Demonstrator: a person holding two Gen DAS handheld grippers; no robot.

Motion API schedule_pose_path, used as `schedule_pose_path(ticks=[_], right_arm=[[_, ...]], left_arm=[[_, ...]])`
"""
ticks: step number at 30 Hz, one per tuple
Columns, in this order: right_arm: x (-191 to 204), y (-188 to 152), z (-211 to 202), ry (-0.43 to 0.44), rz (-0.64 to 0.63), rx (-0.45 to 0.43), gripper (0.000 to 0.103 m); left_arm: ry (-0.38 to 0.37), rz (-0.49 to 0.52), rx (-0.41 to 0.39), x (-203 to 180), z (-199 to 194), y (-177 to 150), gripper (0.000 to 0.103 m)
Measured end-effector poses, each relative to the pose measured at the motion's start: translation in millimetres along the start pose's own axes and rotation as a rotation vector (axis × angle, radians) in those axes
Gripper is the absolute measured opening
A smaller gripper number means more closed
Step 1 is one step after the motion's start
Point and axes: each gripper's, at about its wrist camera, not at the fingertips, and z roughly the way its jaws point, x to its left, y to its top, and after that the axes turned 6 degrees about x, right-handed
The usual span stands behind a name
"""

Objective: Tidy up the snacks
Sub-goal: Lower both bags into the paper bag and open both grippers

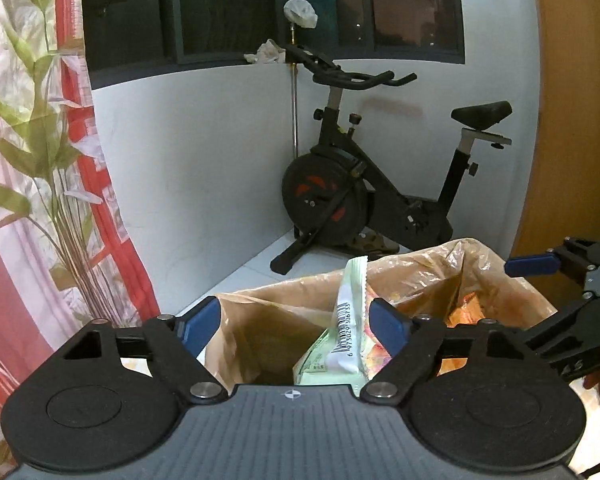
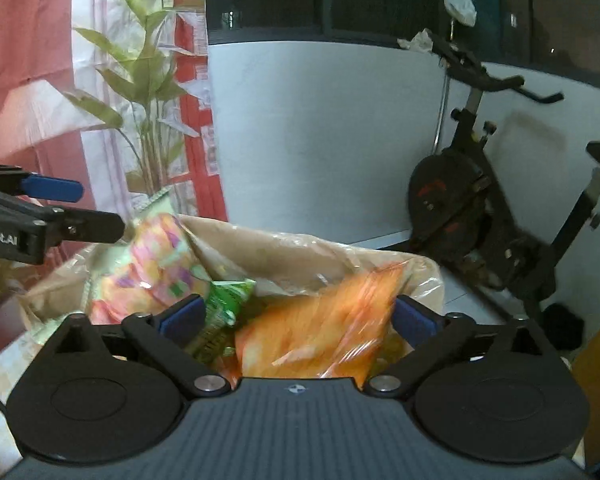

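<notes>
The left tool (image 1: pixel 294 318) points level over the mouth of a brown plastic bag (image 1: pixel 428 272), its blue-padded fingers (image 1: pixel 204 318) spread wide. Between them, toward the 1 o'clock side, a pale green snack packet (image 1: pixel 346 320) stands upright in the bag; whether the right-hand pad touches it cannot be told. A white label on the packet carries a barcode with digits that look like "6 973029 306733".

The right tool (image 2: pixel 298 316) also points level above the bag (image 2: pixel 284 252), its fingers (image 2: pixel 182 316) spread apart and closing on nothing. Just ahead of it an orange packet (image 2: pixel 320 332) lies blurred in the bag, with a small green packet (image 2: pixel 224 308) at its 9 o'clock. At 10 o'clock the pale green packet (image 2: pixel 152 264) shows a pink and yellow printed front, leaning against the bag's rim. The left tool (image 2: pixel 60 208) enters this view from 9 o'clock, with white lettering "Robot.AI" on its black side.

In the left view the right tool (image 1: pixel 556 280) enters from 3 o'clock beside the bag.

Behind the bag stand an exercise bike (image 1: pixel 380 184) at 12 o'clock, a leafy plant (image 2: pixel 148 80) and a red patterned curtain (image 1: pixel 20 160).
</notes>
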Motion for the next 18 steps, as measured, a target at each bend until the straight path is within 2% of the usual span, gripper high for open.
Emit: schedule_pose_path(ticks=[3, 4, 6, 8, 10, 13, 16, 18], right_arm=[[8, 1, -3, -0.02, -0.043, -0.012, 0.103], [9, 2, -4, -0.019, -0.039, -0.023, 0.103], [8, 3, -6, -0.008, -0.013, -0.034, 0.103], [8, 3, -8, -0.007, -0.008, -0.038, 0.103], [10, 1, -11, -0.013, -0.021, -0.042, 0.103], [10, -2, -12, -0.014, -0.023, -0.042, 0.103], [9, -4, -13, -0.011, -0.019, -0.041, 0.103], [8, -6, -14, -0.01, -0.016, -0.041, 0.103]], left_arm=[[-0.016, -0.013, -0.009, -1, -1, -1, 0.082], [-0.017, -0.009, -0.013, -2, -1, -2, 0.077], [-0.021, 0.002, -0.007, -4, -1, -4, 0.061], [-0.042, 0.008, 0.003, -6, 2, -5, 0.034], [-0.06, 0.006, 0.005, -6, 4, -5, 0.021], [-0.097, 0.006, 0.006, -9, 8, -4, 0.018], [-0.12, 0.049, 0.001, -18, 12, -3, 0.017], [-0.107, 0.094, 0.04, -26, 21, -5, 0.017]])
